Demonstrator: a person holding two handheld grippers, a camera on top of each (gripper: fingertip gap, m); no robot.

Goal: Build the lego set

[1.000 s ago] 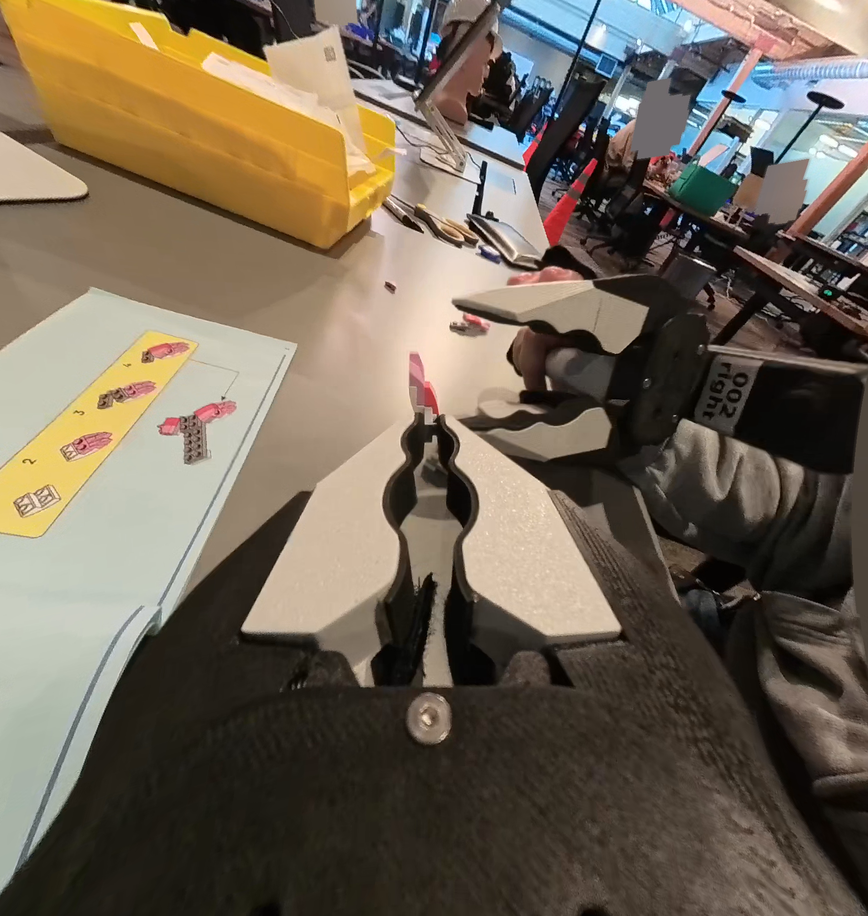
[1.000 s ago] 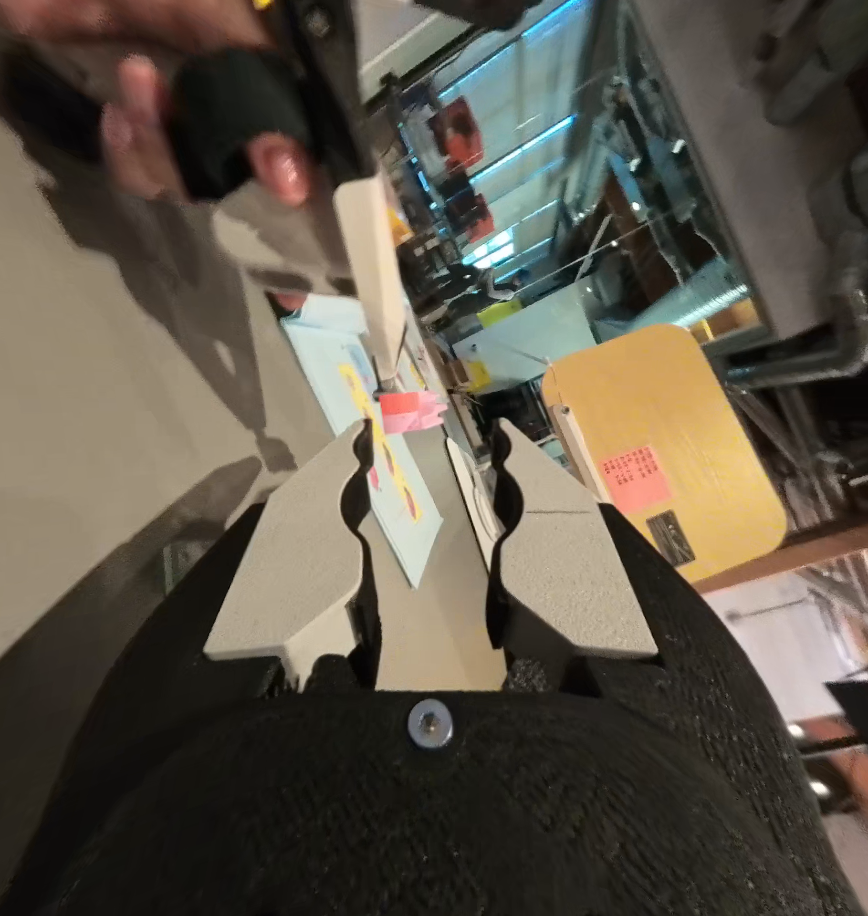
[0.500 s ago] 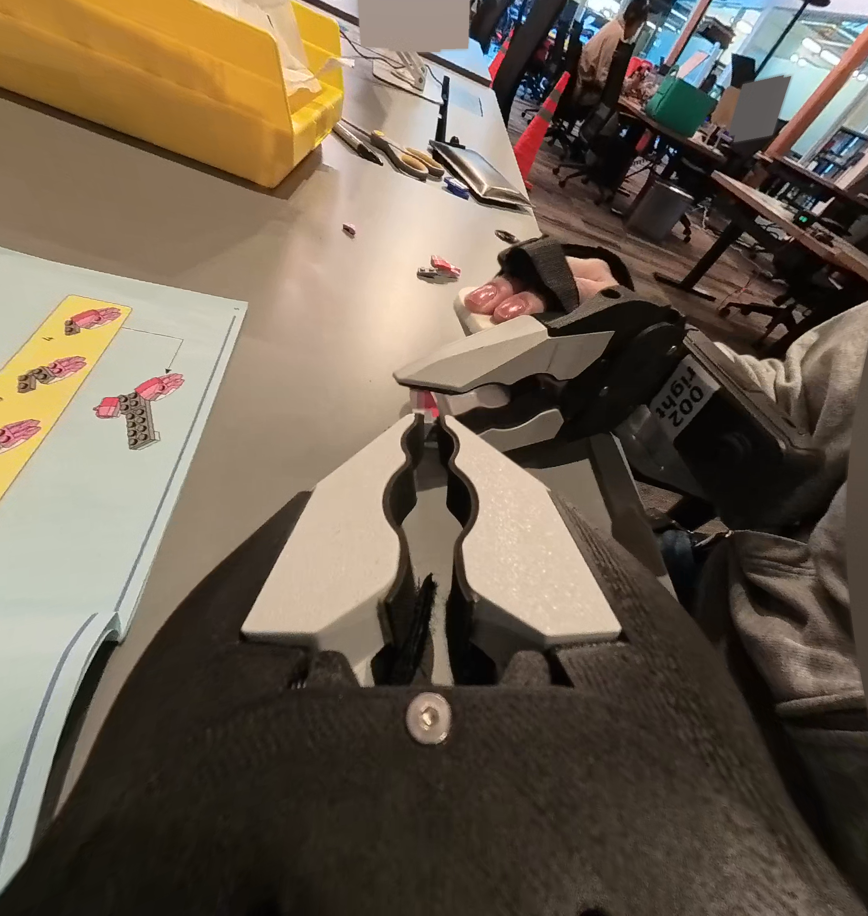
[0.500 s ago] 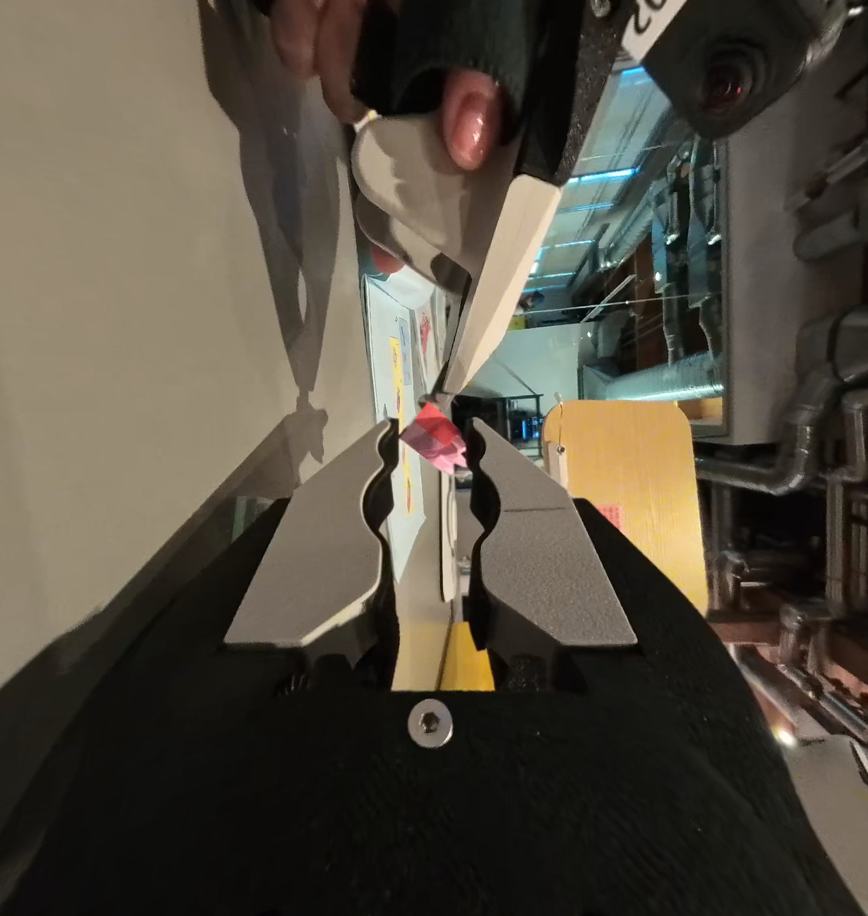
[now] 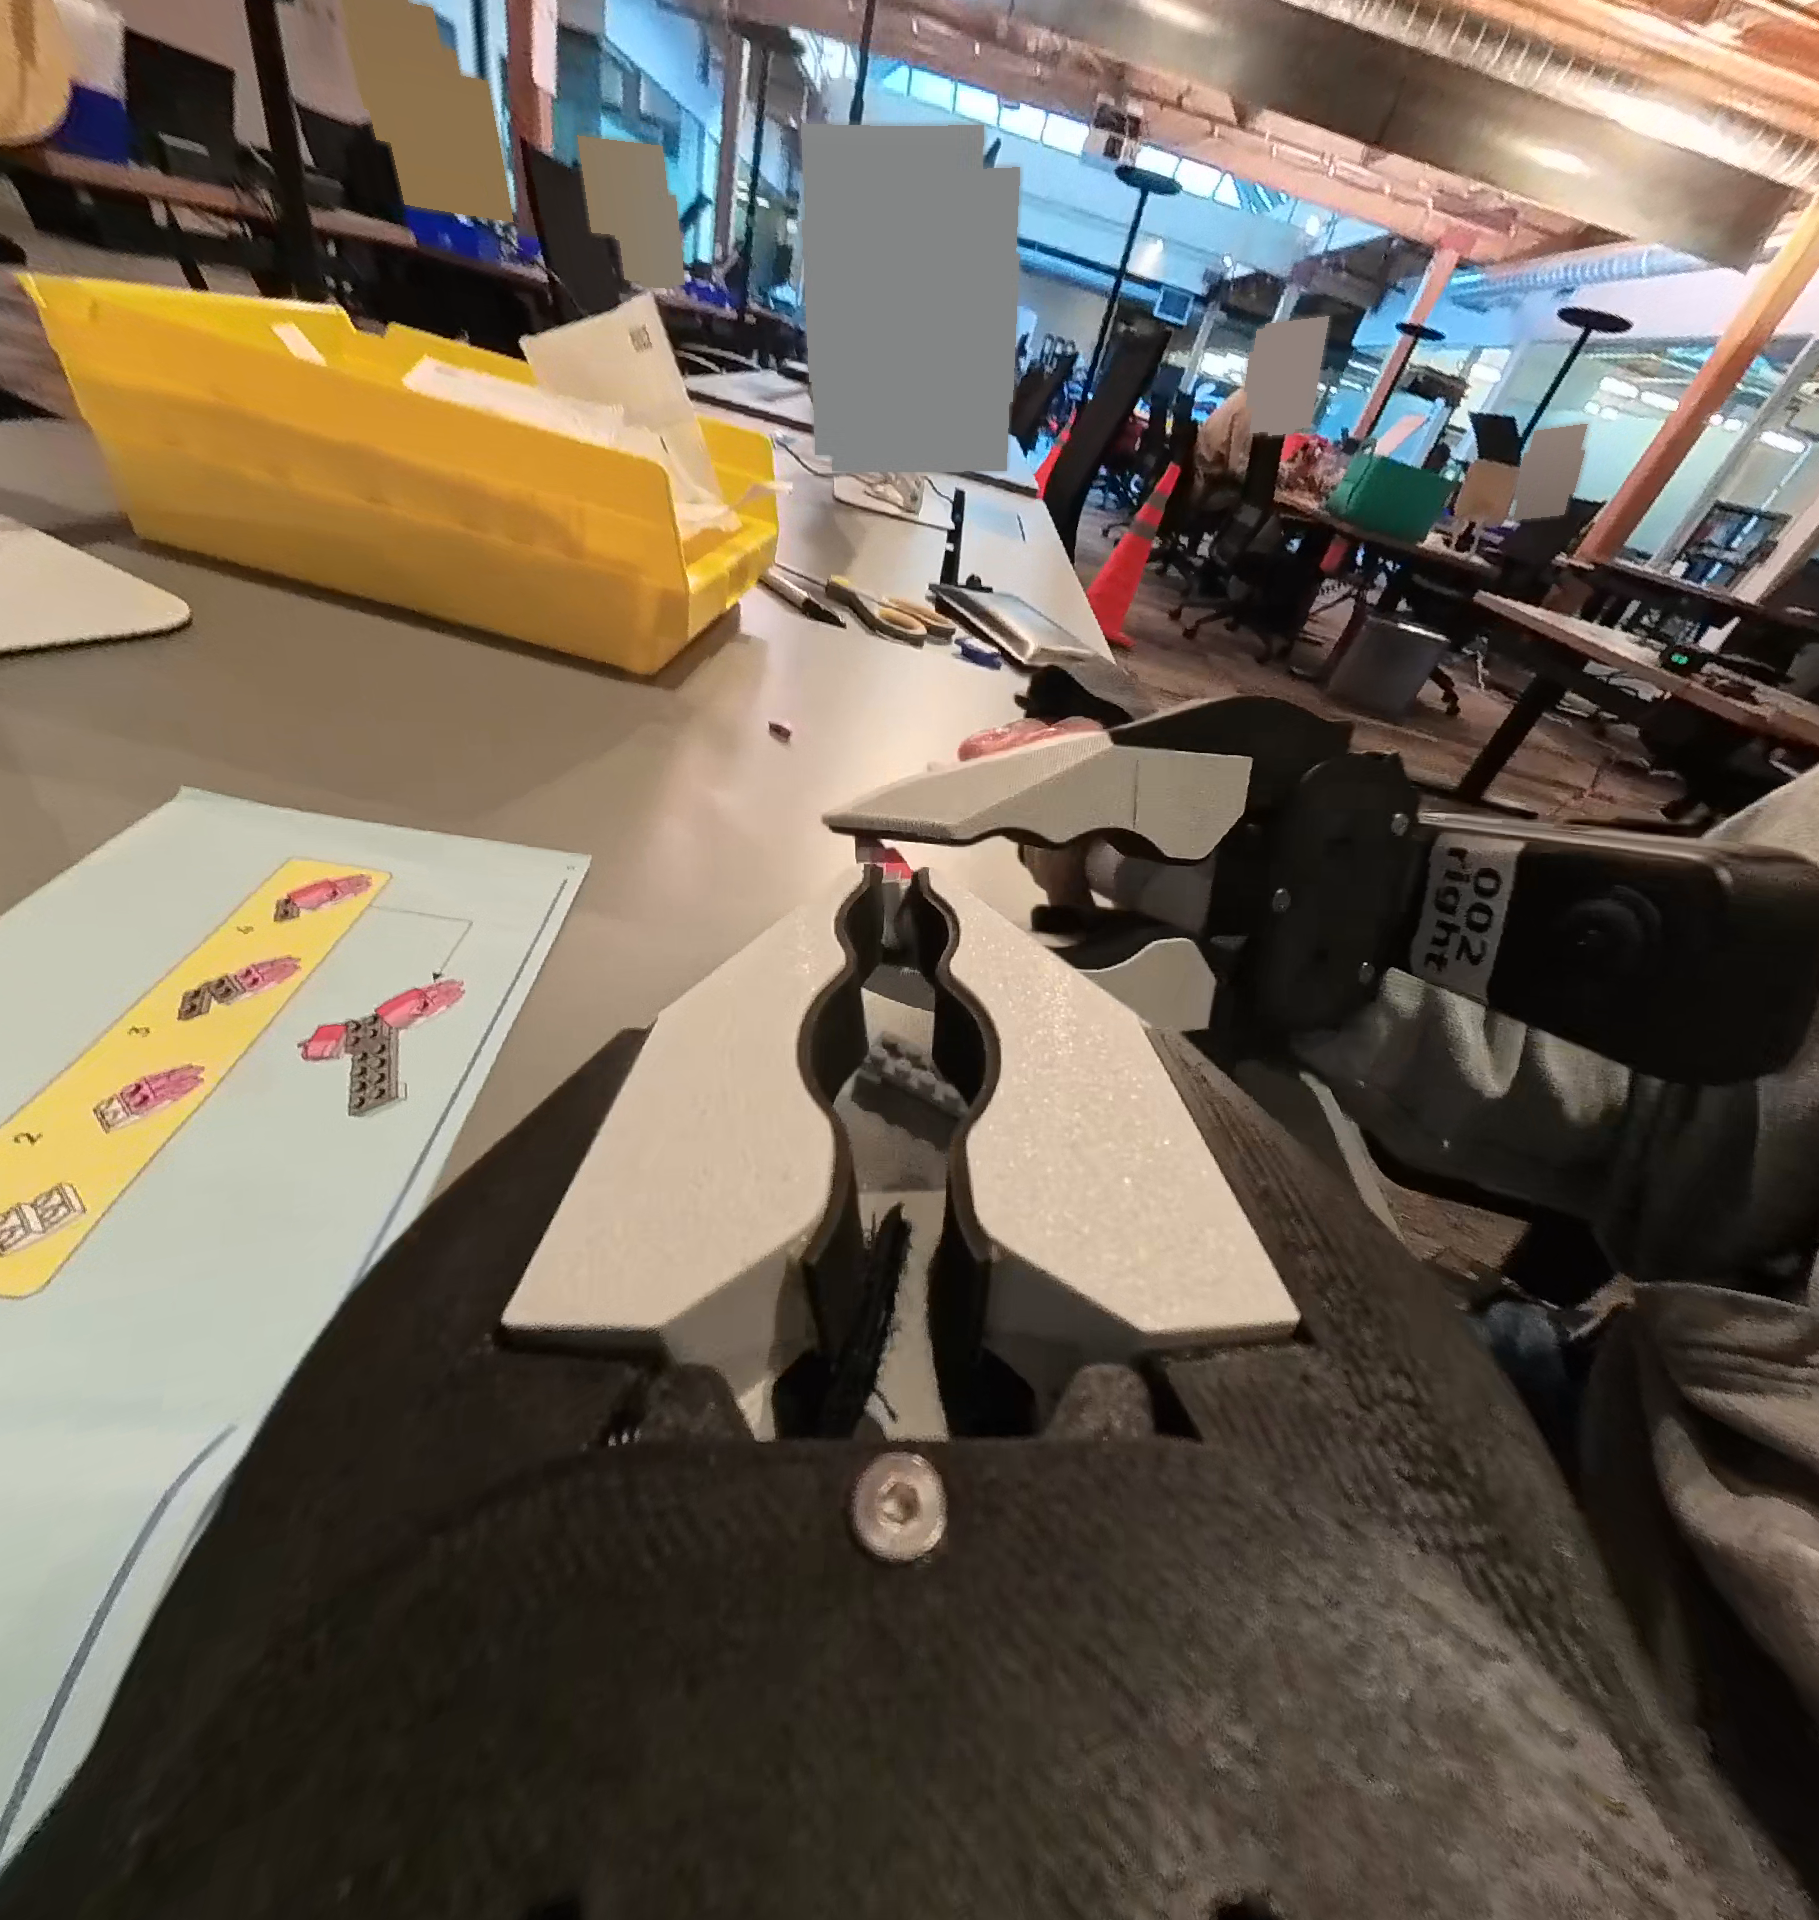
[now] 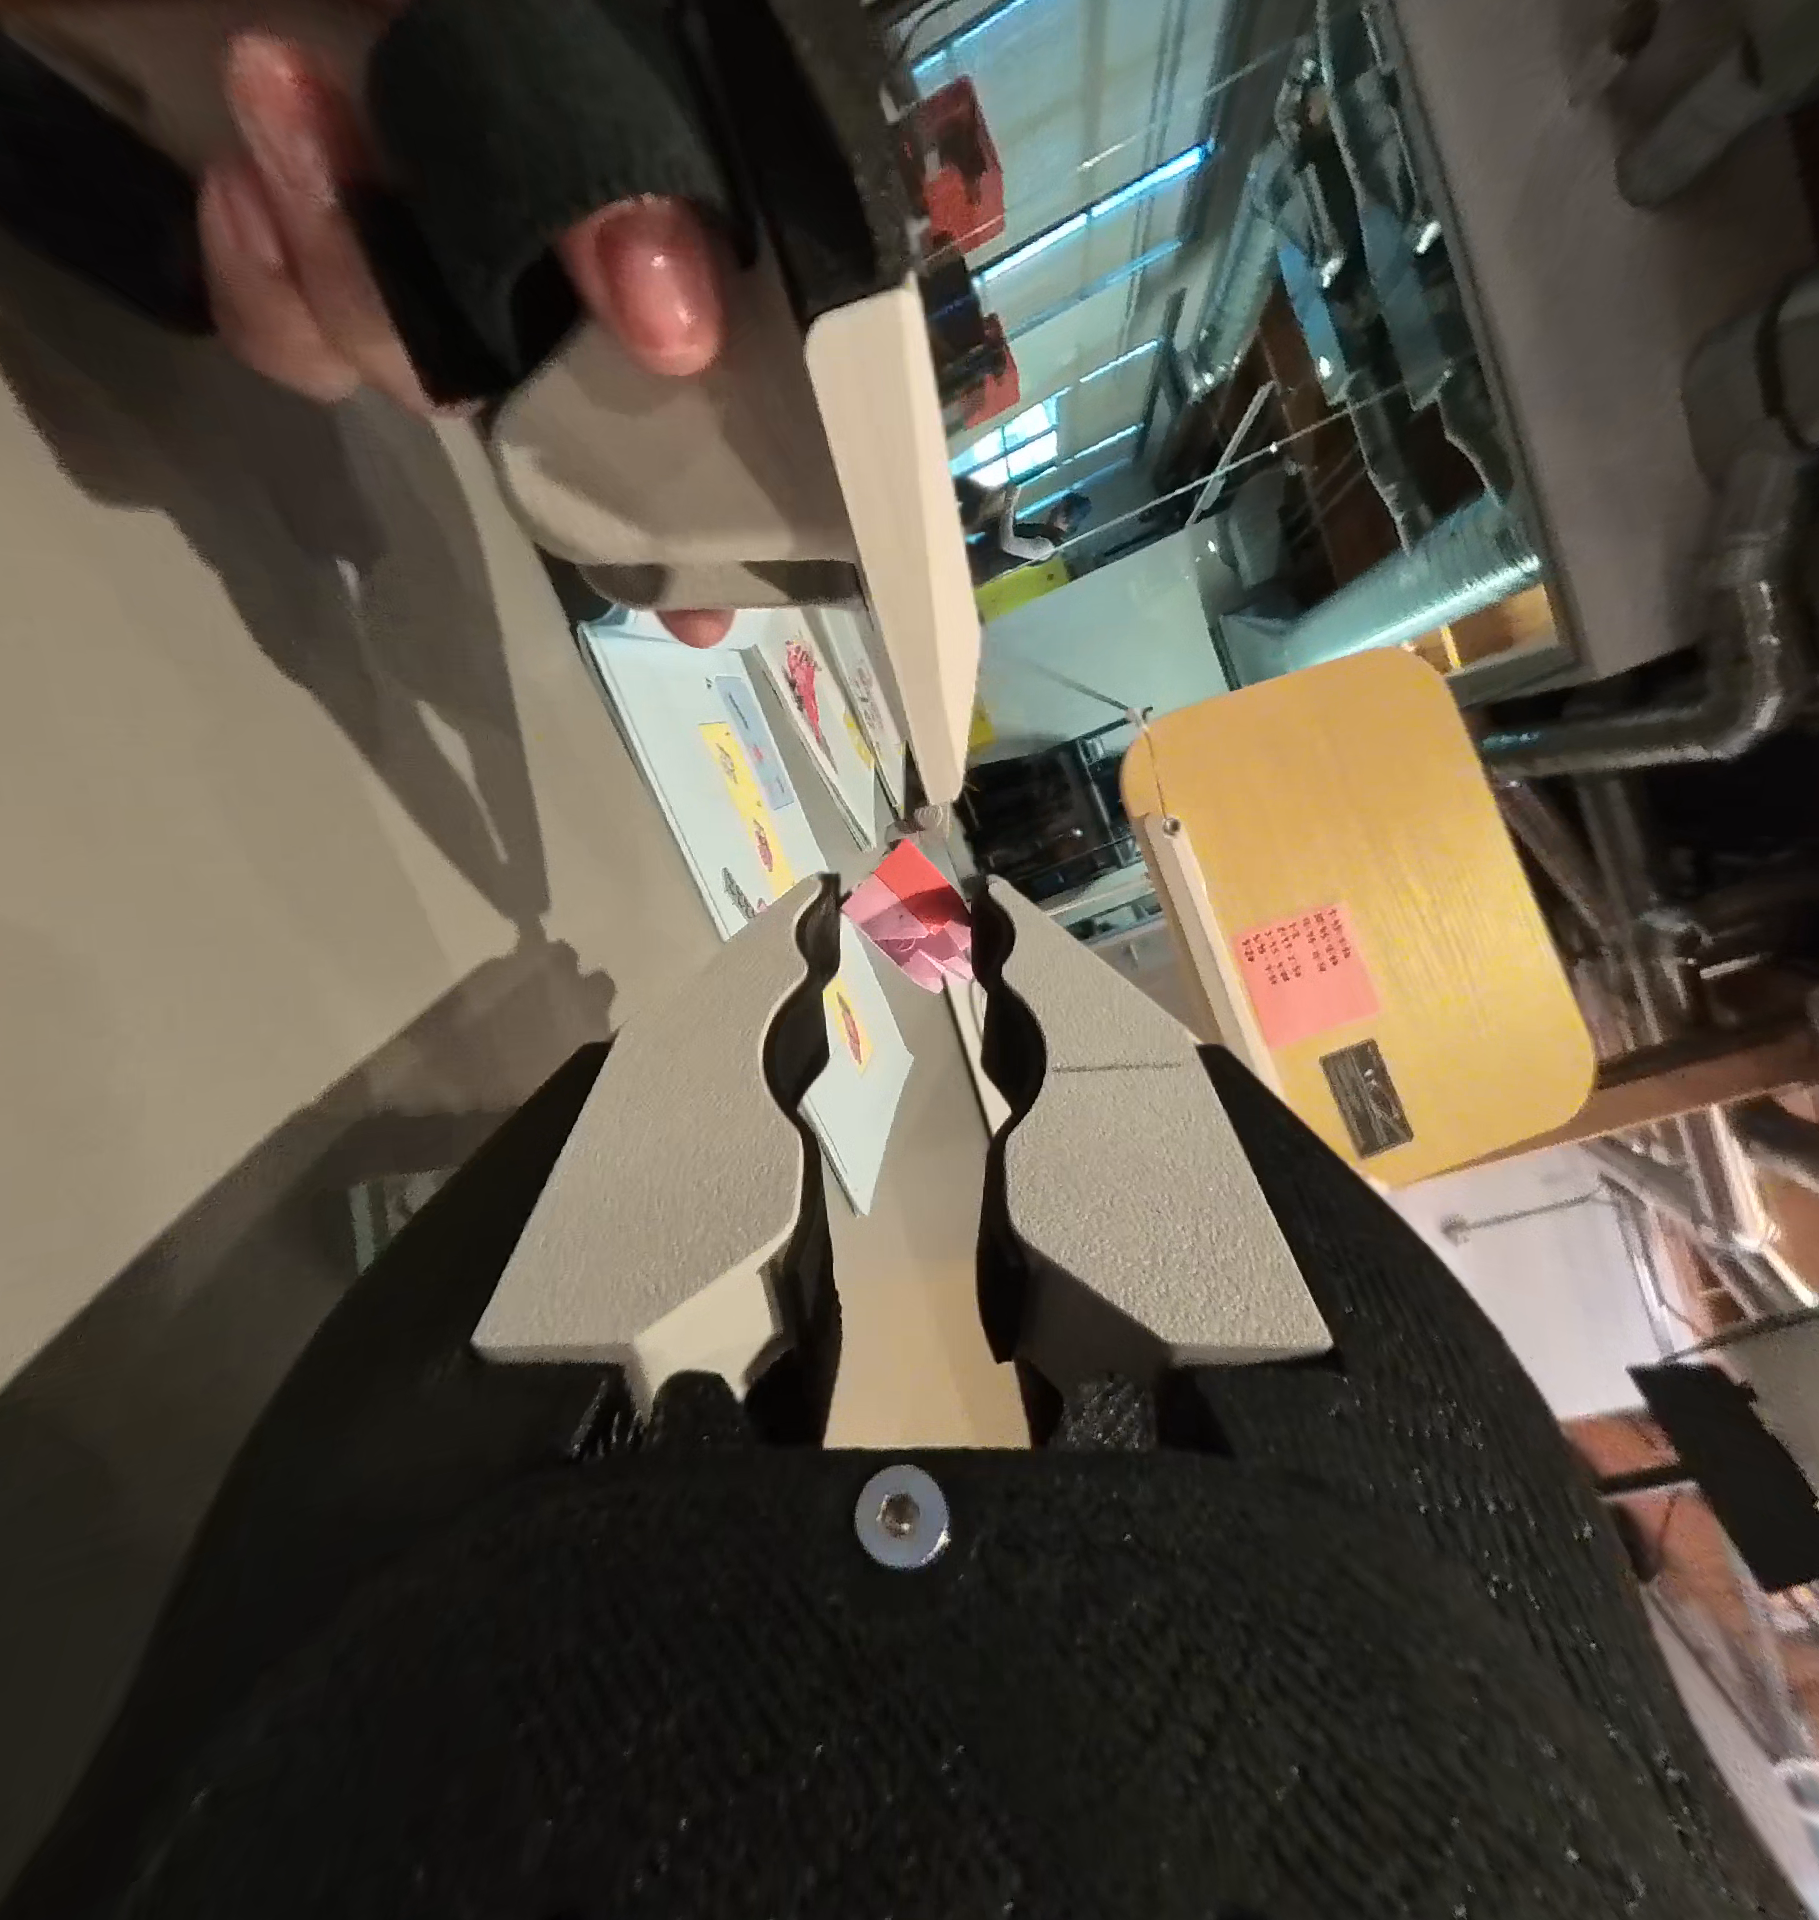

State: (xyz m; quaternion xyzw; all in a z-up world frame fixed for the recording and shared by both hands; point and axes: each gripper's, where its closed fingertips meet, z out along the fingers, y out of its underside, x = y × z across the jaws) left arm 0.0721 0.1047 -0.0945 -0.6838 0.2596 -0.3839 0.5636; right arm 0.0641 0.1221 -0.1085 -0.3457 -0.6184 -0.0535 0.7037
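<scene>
Left tongs [image 5: 892, 884] clamped on pink lego piece [image 5: 885, 858]; right tongs [image 6: 905, 914] apart around it, white printed label on body.

Pink-red lego piece [image 6: 910, 925]; yellow bin [image 5: 417, 499]; seemingly pale-blue booklet [image 5: 157, 1195].

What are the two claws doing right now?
Left gripper: shut on the pink lego piece.
Right gripper: open around the same piece, not clamped.

Instruction sheet [image 5: 209, 1091] lies on the table [image 5: 572, 748] (left of the jaws), bin [image 5: 396, 499] behind it
</scene>
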